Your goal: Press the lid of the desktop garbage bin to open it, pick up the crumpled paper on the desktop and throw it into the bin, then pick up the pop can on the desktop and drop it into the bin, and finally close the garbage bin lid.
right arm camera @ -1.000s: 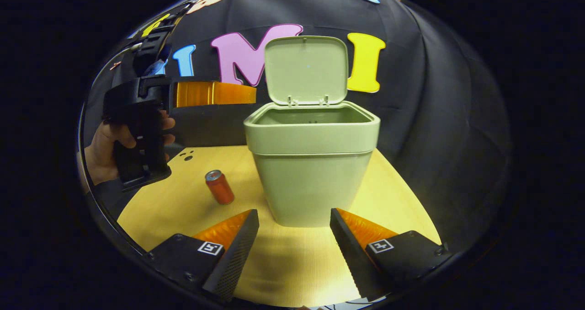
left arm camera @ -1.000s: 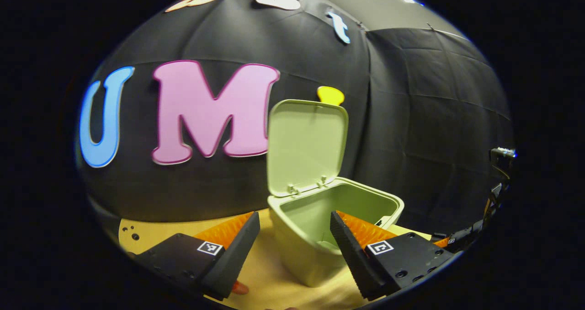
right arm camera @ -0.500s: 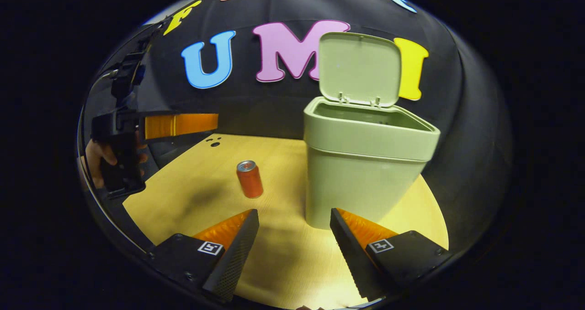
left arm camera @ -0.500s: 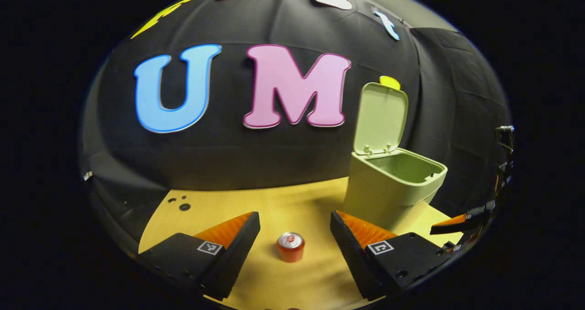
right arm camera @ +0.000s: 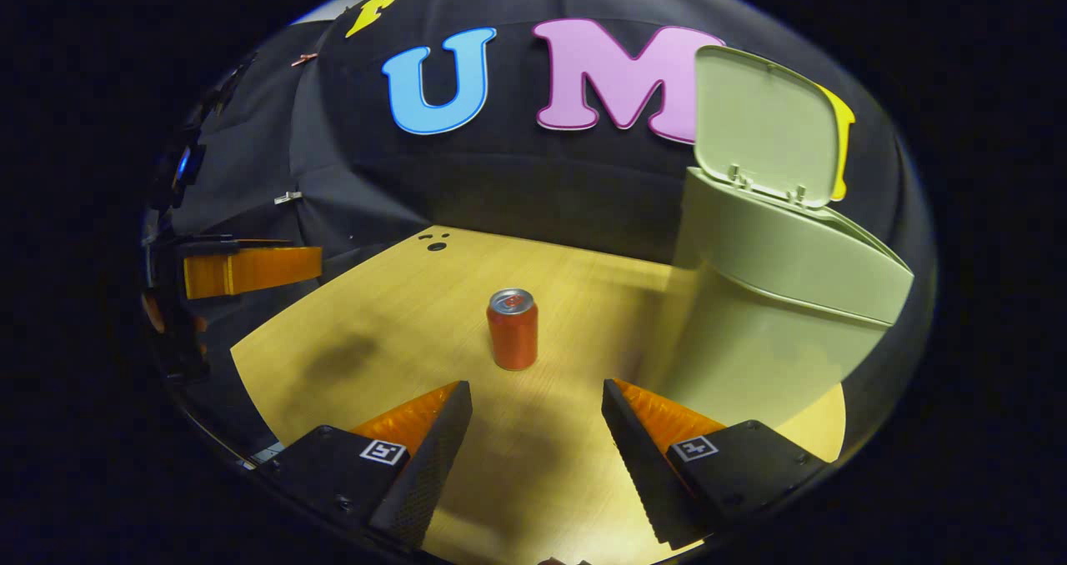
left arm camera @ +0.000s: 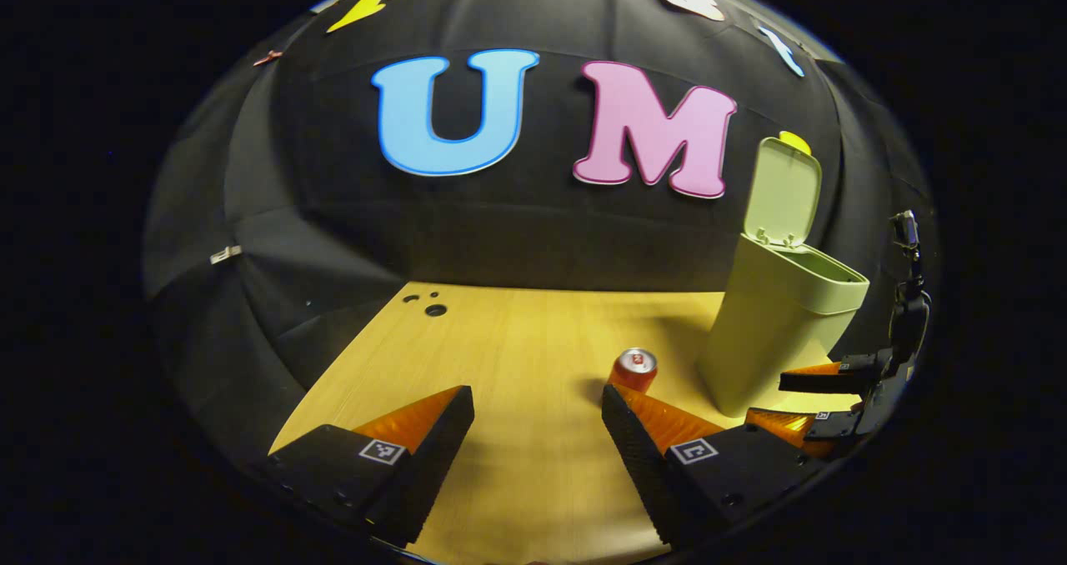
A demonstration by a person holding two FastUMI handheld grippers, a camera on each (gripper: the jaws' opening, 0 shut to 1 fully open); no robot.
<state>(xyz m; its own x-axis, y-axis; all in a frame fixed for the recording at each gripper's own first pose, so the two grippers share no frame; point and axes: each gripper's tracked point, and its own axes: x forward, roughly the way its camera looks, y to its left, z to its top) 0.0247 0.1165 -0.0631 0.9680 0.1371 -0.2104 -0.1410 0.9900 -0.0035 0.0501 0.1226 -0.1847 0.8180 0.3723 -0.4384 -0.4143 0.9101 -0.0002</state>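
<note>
A pale green bin (right arm camera: 775, 332) stands on the wooden desktop (right arm camera: 392, 340) with its lid (right arm camera: 763, 127) raised upright. A red pop can (right arm camera: 513, 329) stands upright left of the bin, a short way beyond my right gripper (right arm camera: 538, 407), which is open and empty. In the left gripper view the can (left arm camera: 633, 370) sits just past the right finger, and the bin (left arm camera: 771, 332) is at the far right with its lid (left arm camera: 783, 190) up. My left gripper (left arm camera: 538, 407) is open and holds nothing. The right gripper (left arm camera: 821, 398) appears at that view's right edge.
Black cloth walls close the desktop at the back and on the left. Small holes (right arm camera: 435, 243) mark the desktop's far left corner. The left gripper (right arm camera: 250, 269) hangs at the left edge of the right gripper view, off the table's side.
Both views have swung left: the bin slid to the right in each. The left gripper pulled away from over the bin to the left. The can now lies ahead of the right gripper.
</note>
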